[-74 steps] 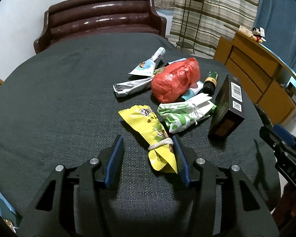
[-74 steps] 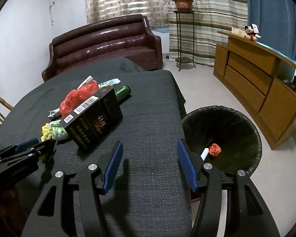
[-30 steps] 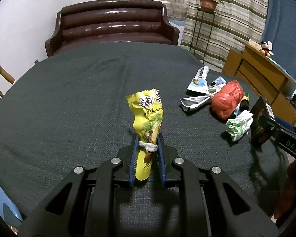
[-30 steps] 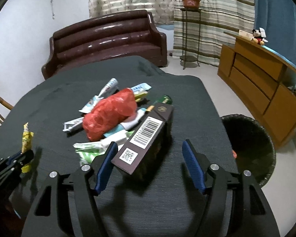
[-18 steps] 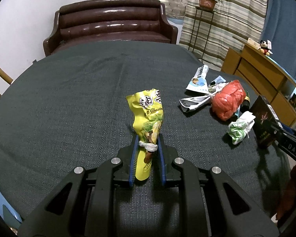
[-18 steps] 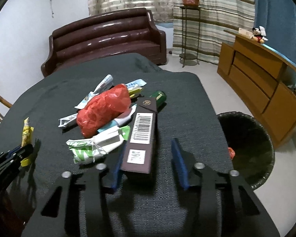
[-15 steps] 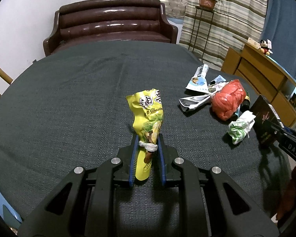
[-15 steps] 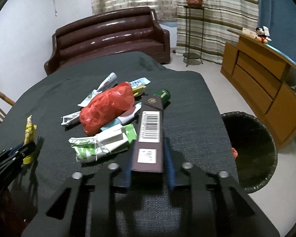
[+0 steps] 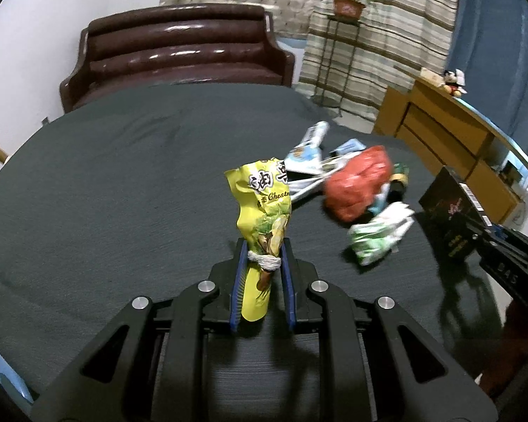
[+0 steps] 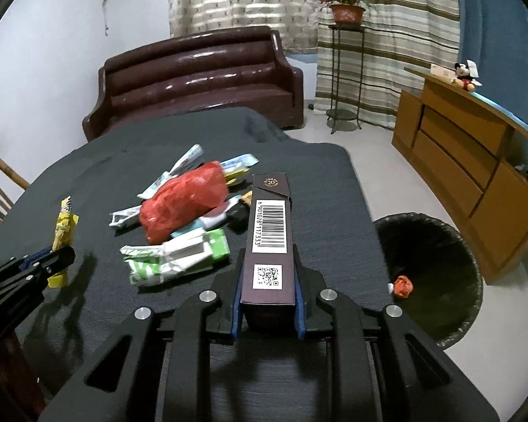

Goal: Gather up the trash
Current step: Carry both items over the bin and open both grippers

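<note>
My left gripper (image 9: pixel 263 263) is shut on a yellow snack bag (image 9: pixel 264 207) tied with white string, held upright above the dark table (image 9: pixel 123 183). My right gripper (image 10: pixel 268 274) is shut on a long dark carton (image 10: pixel 271 221) with a barcode, which also shows in the left wrist view (image 9: pixel 450 211). A pile of trash lies on the table: a red plastic bag (image 10: pixel 183 204), a green-and-white wrapper (image 10: pixel 176 256), a tube (image 10: pixel 186 160) and a dark bottle (image 9: pixel 399 184). The yellow bag also shows in the right wrist view (image 10: pixel 63 225).
A black-lined trash bin (image 10: pixel 436 267) stands on the floor right of the table, with a red scrap (image 10: pixel 403 286) inside. A brown sofa (image 10: pixel 197 81) is behind the table. A wooden cabinet (image 10: pixel 468 161) and a plant stand (image 10: pixel 345 70) are at the right.
My right gripper has closed on the dark carton and raised it. My left gripper picked up the yellow bag earlier and now swings right with it, toward the pile.
</note>
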